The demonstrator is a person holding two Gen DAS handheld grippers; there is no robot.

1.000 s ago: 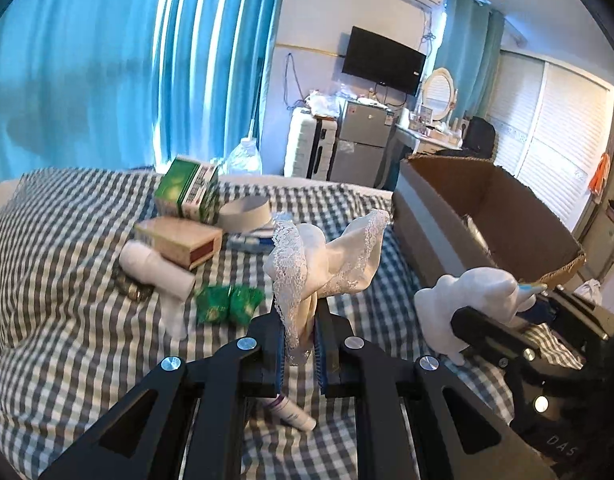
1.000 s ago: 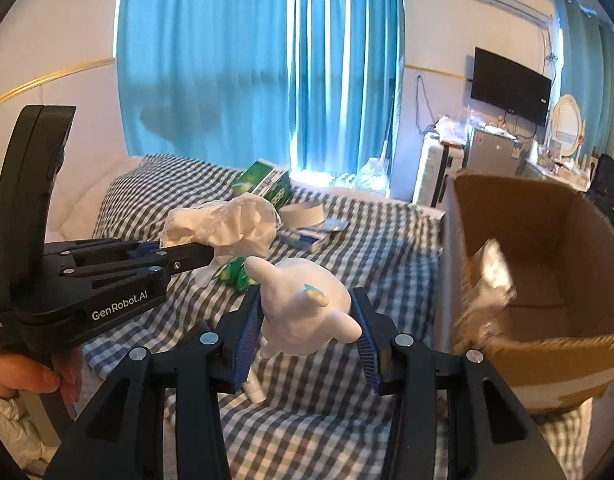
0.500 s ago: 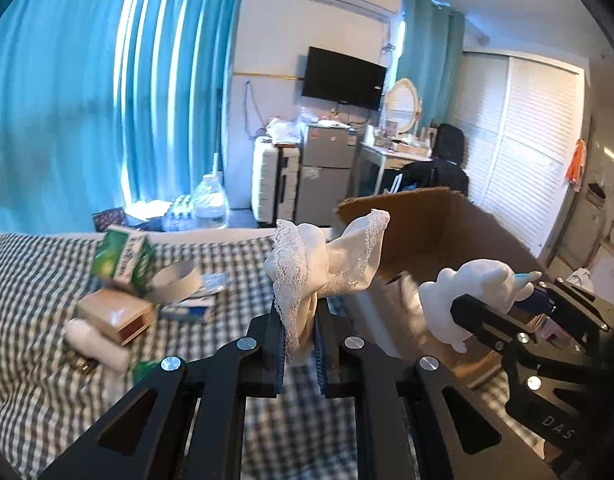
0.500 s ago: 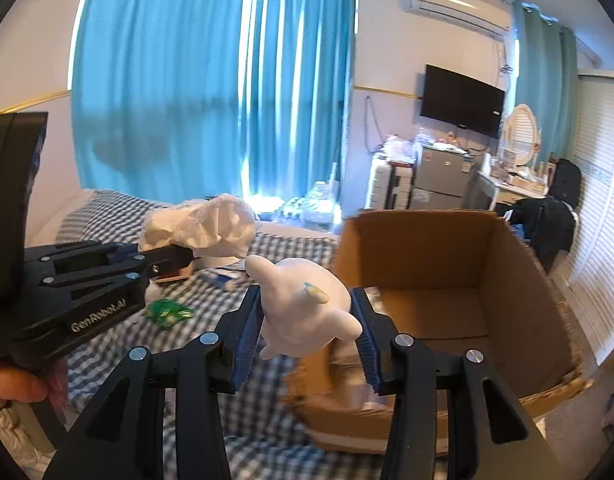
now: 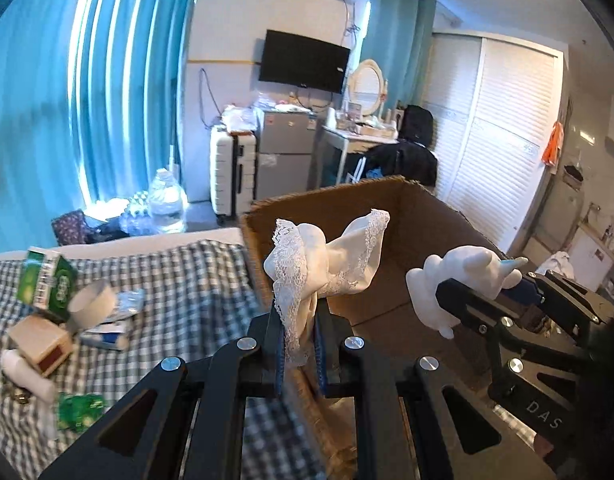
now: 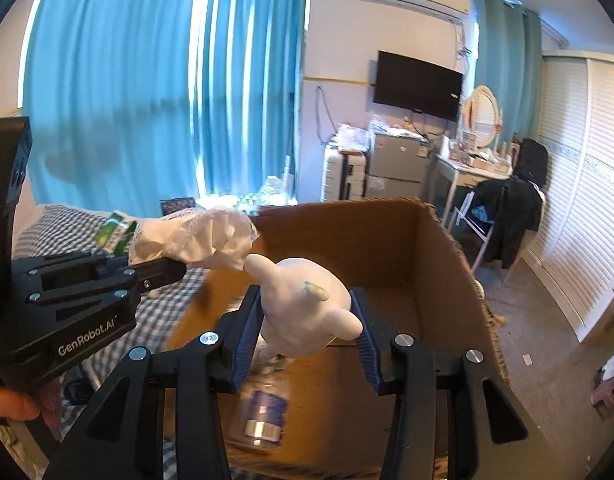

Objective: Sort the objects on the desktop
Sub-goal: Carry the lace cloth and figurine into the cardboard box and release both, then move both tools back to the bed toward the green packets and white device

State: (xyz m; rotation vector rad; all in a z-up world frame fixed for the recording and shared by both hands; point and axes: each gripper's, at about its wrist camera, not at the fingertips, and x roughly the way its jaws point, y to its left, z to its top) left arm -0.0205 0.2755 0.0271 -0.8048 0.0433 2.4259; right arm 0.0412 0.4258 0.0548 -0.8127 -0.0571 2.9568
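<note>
- Both grippers have moved off the checked bed (image 5: 179, 280) and now hang over the open cardboard box (image 5: 439, 216). A second ago the box was off to the side; now it fills the middle of both views.
- The left gripper (image 5: 300, 334) has its jaws pressed tight on a white lace cloth (image 5: 327, 264), the same hold as before. The cloth sticks up above the box's near wall.
- The right gripper (image 6: 309, 322) has its jaws pinching a white soft toy (image 6: 307, 308) above the inside of the box, the same hold as before.
- The pile left behind on the bed, left of the box, has a green carton (image 5: 47, 282), a tape roll (image 5: 93, 304) and a small brown box (image 5: 41, 338).
- Something with a blue label (image 6: 265, 416) lies on the box floor. It is blurry, so I cannot tell what it is.
- The black jaws hide the bottom of the cloth, and the near box wall is cut off by the arms.
</note>
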